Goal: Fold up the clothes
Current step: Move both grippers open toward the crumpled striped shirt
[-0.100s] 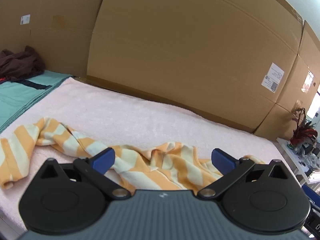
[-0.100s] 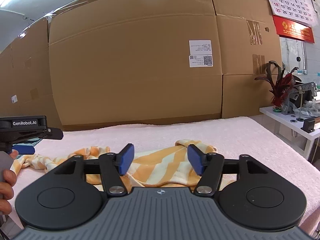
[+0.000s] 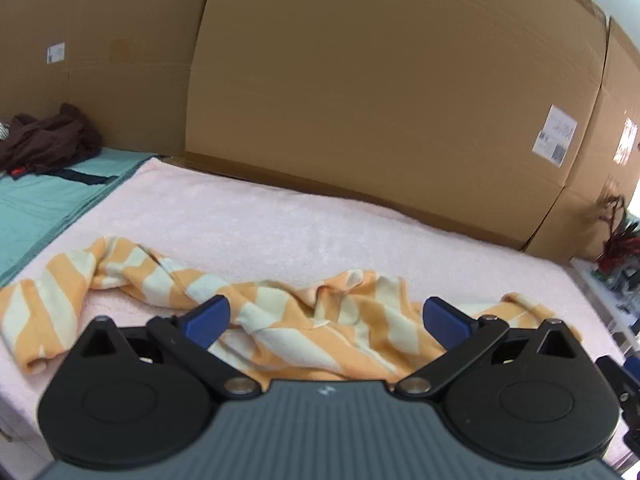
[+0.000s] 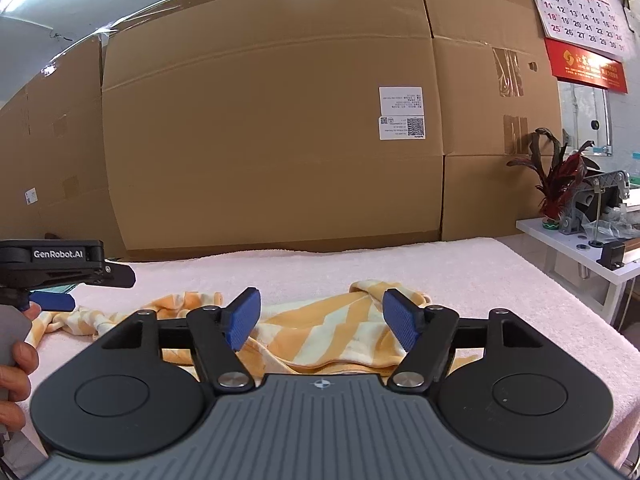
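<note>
An orange and cream striped garment (image 3: 304, 320) lies crumpled in a long strip across the pink towel-covered table (image 3: 280, 224). My left gripper (image 3: 326, 318) hovers open just above its middle, blue pads wide apart, nothing between them. In the right wrist view the same garment (image 4: 320, 328) lies bunched in front of my right gripper (image 4: 322, 318), which is open over the cloth's right end. The left gripper (image 4: 52, 300) shows at the left edge of that view, held by a hand (image 4: 16, 372).
Tall cardboard boxes (image 4: 272, 140) wall off the back of the table. A teal cloth (image 3: 48, 196) with a dark brown garment (image 3: 44, 140) lies to the left. On the right stand a white side table (image 4: 580, 248) with tools and a red-leaved plant (image 4: 560, 176).
The left wrist view has shifted slightly; the garment and both open grippers look the same as a moment ago.
</note>
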